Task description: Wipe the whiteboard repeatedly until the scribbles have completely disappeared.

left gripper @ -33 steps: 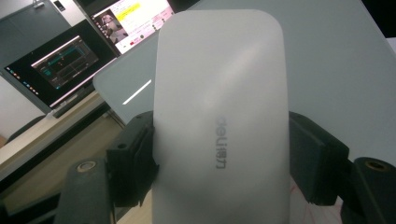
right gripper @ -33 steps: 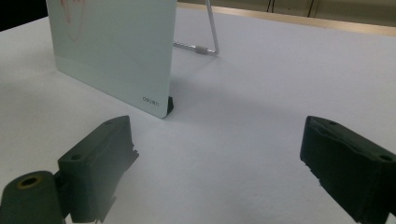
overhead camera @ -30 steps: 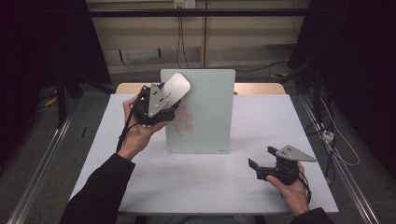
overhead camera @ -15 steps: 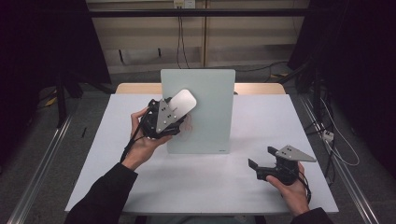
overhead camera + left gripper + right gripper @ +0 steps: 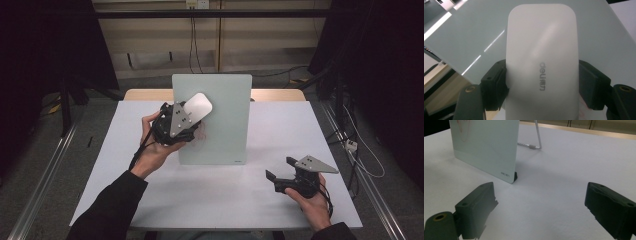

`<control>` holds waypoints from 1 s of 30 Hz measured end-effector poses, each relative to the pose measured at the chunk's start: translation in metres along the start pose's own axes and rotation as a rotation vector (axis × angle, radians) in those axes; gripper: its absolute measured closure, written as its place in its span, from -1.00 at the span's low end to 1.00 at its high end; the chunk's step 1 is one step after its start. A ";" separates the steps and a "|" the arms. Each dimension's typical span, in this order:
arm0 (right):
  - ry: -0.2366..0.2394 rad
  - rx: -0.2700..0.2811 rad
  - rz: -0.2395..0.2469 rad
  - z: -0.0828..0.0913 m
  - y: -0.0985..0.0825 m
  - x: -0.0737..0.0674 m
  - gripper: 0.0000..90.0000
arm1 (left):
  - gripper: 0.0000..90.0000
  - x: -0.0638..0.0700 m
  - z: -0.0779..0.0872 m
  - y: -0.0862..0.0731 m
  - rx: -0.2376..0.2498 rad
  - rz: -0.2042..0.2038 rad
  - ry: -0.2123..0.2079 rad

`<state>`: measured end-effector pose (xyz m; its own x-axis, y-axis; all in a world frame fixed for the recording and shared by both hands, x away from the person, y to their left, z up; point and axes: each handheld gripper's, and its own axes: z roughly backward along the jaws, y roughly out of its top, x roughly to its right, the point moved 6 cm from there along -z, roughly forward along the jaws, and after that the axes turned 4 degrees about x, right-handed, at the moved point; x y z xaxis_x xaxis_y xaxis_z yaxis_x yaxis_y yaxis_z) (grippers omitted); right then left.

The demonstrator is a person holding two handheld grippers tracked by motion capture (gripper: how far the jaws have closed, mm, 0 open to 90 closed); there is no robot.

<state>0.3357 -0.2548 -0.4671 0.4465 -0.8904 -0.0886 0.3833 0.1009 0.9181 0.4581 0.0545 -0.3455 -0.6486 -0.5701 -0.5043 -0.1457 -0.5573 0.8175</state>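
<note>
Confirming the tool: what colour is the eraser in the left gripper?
White eraser, clearest in the left gripper view.

Two black tongs units are being shown. The left tongs (image 5: pixel 192 116) are being topped by a grey three-cornered plate, fastened with small dark screws. The right tongs (image 5: pixel 281 169) are being capped by a matching grey plate, likewise screwed down. A black cable is being trailed from each body. In the right gripper view, the right tongs (image 5: pixel 541 207) are being presented as two blocky matte-black jaws with ridged inner faces; a brass-coloured insert is being seen in the left mounting arm. Dark long sleeves are being worn on both forearms.
</note>
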 end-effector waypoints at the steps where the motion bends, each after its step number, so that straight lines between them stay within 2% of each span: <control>1: 0.000 0.000 -0.001 0.000 0.000 0.000 -0.79 | -0.31 -0.003 0.000 0.002 0.004 0.004 0.011; 4: 0.000 0.000 0.000 0.000 0.000 0.000 -0.79 | -0.31 -0.013 0.001 0.007 0.009 0.015 0.031; 8: 0.002 0.000 0.002 0.000 0.000 0.000 -0.79 | -0.31 -0.026 0.004 0.012 0.026 0.050 0.052; 10: 0.001 0.000 0.002 0.000 0.000 0.000 -0.79 | -0.31 -0.026 0.004 0.010 0.027 0.042 0.053; 11: -0.001 -0.002 0.002 0.000 0.000 0.000 -0.79 | -0.31 -0.024 0.003 0.010 0.023 0.031 0.058; 15: 0.002 -0.001 0.006 0.000 0.000 -0.001 -0.79 | -0.31 -0.009 0.001 0.003 0.005 0.004 0.021; 19: 0.000 -0.001 0.004 0.000 0.000 0.000 -0.79 | -0.31 0.014 -0.002 -0.010 -0.018 -0.024 -0.021; 24: -0.001 0.000 0.006 0.000 0.000 0.000 -0.79 | -0.31 0.043 -0.004 -0.028 -0.046 -0.033 -0.081; 26: -0.001 -0.001 0.006 0.000 0.000 -0.001 -0.79 | -0.31 0.048 -0.004 -0.031 -0.054 -0.037 -0.094; 30: 0.000 0.000 0.006 0.000 0.000 -0.001 -0.79 | -0.31 0.046 -0.004 -0.030 -0.065 -0.022 -0.113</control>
<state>0.3351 -0.2542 -0.4666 0.4490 -0.8897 -0.0831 0.3806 0.1063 0.9186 0.4357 0.0425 -0.3945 -0.7266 -0.4875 -0.4842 -0.1145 -0.6090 0.7849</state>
